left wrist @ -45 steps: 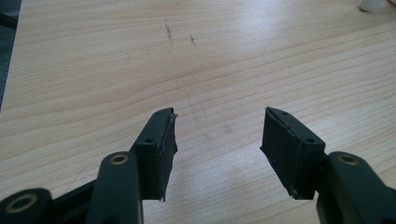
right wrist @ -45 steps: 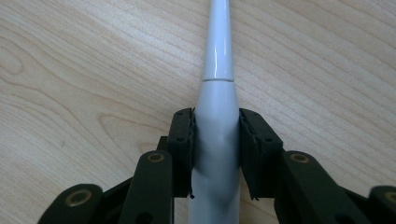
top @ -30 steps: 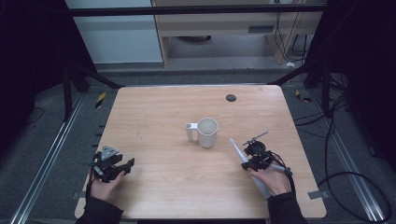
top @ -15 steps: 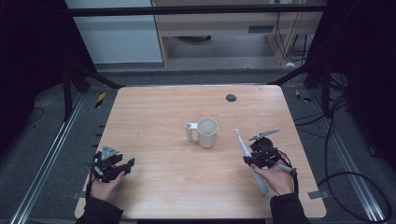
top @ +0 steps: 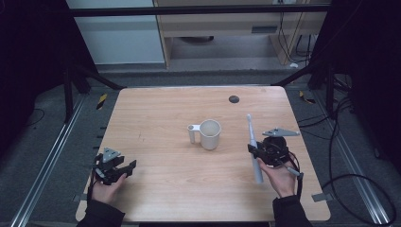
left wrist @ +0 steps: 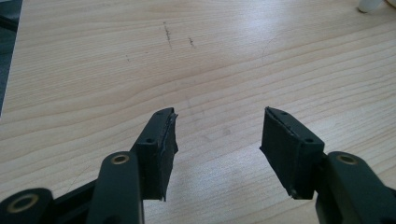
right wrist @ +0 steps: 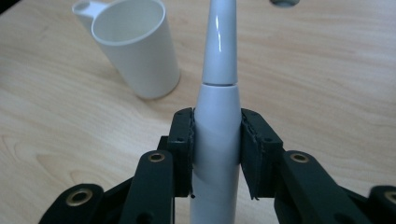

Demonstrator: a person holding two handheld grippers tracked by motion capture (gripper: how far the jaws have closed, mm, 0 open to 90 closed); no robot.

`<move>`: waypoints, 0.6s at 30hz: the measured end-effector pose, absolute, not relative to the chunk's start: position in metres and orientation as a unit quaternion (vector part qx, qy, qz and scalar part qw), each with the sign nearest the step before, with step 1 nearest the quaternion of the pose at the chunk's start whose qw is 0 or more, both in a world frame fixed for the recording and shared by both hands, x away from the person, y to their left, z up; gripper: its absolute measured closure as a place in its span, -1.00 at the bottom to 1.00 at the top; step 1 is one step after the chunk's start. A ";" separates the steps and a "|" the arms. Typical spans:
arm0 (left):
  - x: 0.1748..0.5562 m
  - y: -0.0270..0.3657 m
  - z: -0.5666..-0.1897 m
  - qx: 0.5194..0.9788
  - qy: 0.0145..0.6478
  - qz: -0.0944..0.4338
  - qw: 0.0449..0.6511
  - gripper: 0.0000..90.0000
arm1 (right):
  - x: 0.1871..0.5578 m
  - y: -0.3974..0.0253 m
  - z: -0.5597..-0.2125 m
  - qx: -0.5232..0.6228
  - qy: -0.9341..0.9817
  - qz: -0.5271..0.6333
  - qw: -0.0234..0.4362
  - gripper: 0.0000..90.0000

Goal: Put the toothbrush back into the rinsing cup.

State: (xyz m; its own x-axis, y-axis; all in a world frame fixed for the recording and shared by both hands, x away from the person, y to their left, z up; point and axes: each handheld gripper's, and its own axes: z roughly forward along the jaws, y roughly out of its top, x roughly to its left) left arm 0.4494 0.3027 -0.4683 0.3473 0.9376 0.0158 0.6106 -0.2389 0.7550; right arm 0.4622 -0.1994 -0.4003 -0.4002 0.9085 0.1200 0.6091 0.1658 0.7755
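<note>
Overhead, the right gripper (top: 263, 152) grasps a white electric toothbrush (top: 252, 144) at mid-handle, right of the white mug (top: 209, 134) standing mid-tabletop (top: 156, 113). Its own view cuts off the brush tip at the top edge and shows both jaws clamped on the handle. The left gripper (left wrist: 218, 135) hovers with jaws spread, empty, over bare wood.

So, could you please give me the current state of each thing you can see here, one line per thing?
Left tongs: open, nothing between the jaws, low over the table.
Right tongs: shut on the electric toothbrush.
Electric toothbrush: clamped at its body, slim end pointing away from the person.
White cup: upright, looks empty, handle toward the person's left.
Dark round spot: near the table's far edge.
</note>
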 end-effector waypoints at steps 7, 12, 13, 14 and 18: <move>0.448 0.303 -0.467 0.746 0.516 0.249 0.340 0.00 | 0.463 -0.197 -0.392 0.512 0.709 0.434 0.217 0.50; 0.448 0.302 -0.467 0.746 0.516 0.249 0.341 0.00 | 0.465 -0.190 -0.384 0.508 0.684 0.467 0.235 0.50; 0.448 0.302 -0.467 0.746 0.515 0.249 0.340 0.00 | 0.466 -0.188 -0.382 0.508 0.682 0.471 0.235 0.50; 0.448 0.302 -0.467 0.746 0.515 0.250 0.340 0.00 | 0.467 -0.187 -0.381 0.507 0.678 0.475 0.238 0.50; 0.448 0.303 -0.468 0.746 0.515 0.251 0.339 0.00 | 0.470 -0.182 -0.375 0.506 0.663 0.493 0.246 0.50</move>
